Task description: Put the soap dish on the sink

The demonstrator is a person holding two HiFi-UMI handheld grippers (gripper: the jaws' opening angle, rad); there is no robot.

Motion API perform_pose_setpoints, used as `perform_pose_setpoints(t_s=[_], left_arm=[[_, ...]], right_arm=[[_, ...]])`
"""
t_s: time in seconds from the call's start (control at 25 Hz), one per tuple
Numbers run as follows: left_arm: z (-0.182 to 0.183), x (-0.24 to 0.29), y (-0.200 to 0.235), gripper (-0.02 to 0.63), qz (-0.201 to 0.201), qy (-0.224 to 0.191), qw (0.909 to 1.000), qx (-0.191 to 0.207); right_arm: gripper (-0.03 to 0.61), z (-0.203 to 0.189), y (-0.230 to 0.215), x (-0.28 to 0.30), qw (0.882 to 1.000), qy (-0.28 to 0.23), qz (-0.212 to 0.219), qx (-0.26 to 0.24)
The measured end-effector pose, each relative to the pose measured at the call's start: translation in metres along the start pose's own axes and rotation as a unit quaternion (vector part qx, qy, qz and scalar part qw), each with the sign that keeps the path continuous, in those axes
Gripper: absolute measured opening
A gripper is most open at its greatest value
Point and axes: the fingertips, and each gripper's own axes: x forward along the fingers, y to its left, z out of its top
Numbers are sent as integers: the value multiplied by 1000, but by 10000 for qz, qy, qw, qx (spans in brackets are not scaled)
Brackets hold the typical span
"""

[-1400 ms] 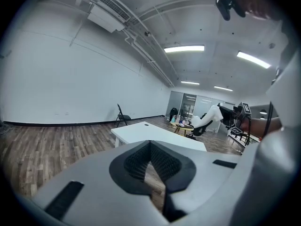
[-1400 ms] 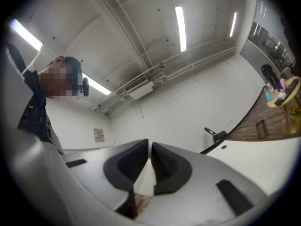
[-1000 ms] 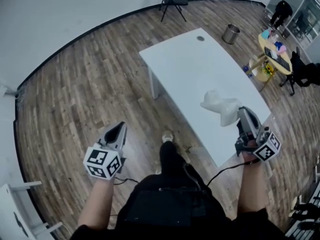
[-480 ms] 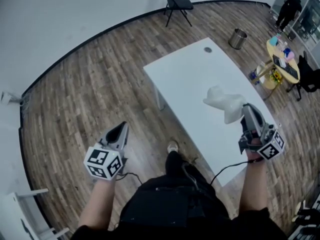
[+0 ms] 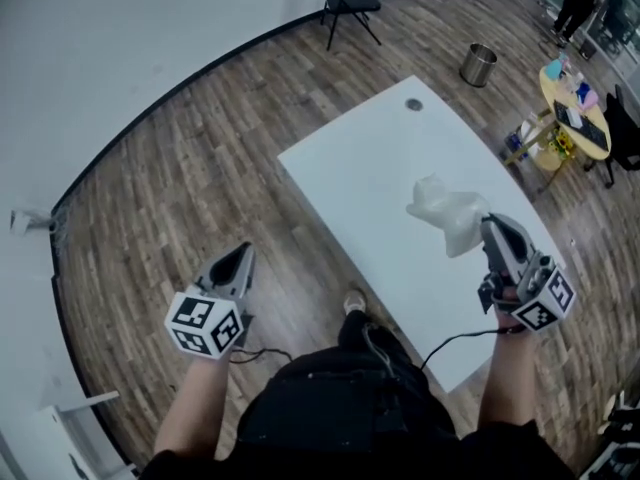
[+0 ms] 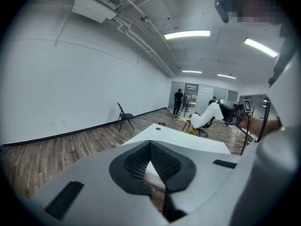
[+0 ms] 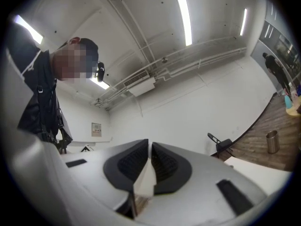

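A wooden floor (image 5: 180, 168) fills most of the head view, and a long white surface (image 5: 370, 158) stands on it at a slant. Beyond the far corner of the surface are a black folding chair (image 5: 345, 3), a small round yellow table (image 5: 575, 118) crowded with things, and a metal bin (image 5: 478, 65).

The right gripper (image 5: 490, 230) is held over the right edge of the surface, towards the near corner. Its jaws stand only a narrow slit apart and pinch the white soap dish (image 5: 445, 213), which juts out from the tips above the surface. The right gripper view shows a thin white edge of the dish (image 7: 146, 175) clamped between the black pads.

The left gripper (image 5: 238, 258) hangs over the floor, well left of the surface. Its jaws meet at the tips with nothing between them.
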Motion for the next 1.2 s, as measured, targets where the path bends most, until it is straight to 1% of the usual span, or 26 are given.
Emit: perform_pose_setpoints(t_s=[0.08, 0.2, 0.32, 0.44, 0.64, 0.8, 1.04, 1.2], left_arm=[[13, 18, -1, -11, -27, -4, 10000, 68], [22, 38, -5, -11, -53, 53, 9998, 182], [31, 60, -11, -11, -212, 86, 9994, 254], [41, 81, -9, -11, -299, 142, 9991, 282], [49, 115, -6, -11, -506, 235, 9980, 290], [55, 153, -4, -11, -890, 279, 9947, 440], [80, 217, -5, -11, -1535, 266, 9858, 632], [97, 259, -16, -11, -1965, 231, 9770, 796]], right_arm=[[34, 6, -6, 5, 9999, -9, 101, -50], [34, 8, -15, 9, 9997, -85, 214, -116], [34, 9, -34, 15, 9997, -177, 175, -84], [34, 12, -55, 18, 9993, -347, 48, 88], [34, 15, -77, 15, 9988, -392, -246, 170], [34, 21, -92, 17, 9973, -457, -566, 77], [34, 36, -112, 14, 9907, -726, -1153, -43], [34, 46, -123, 1, 9838, -962, -1509, -96]])
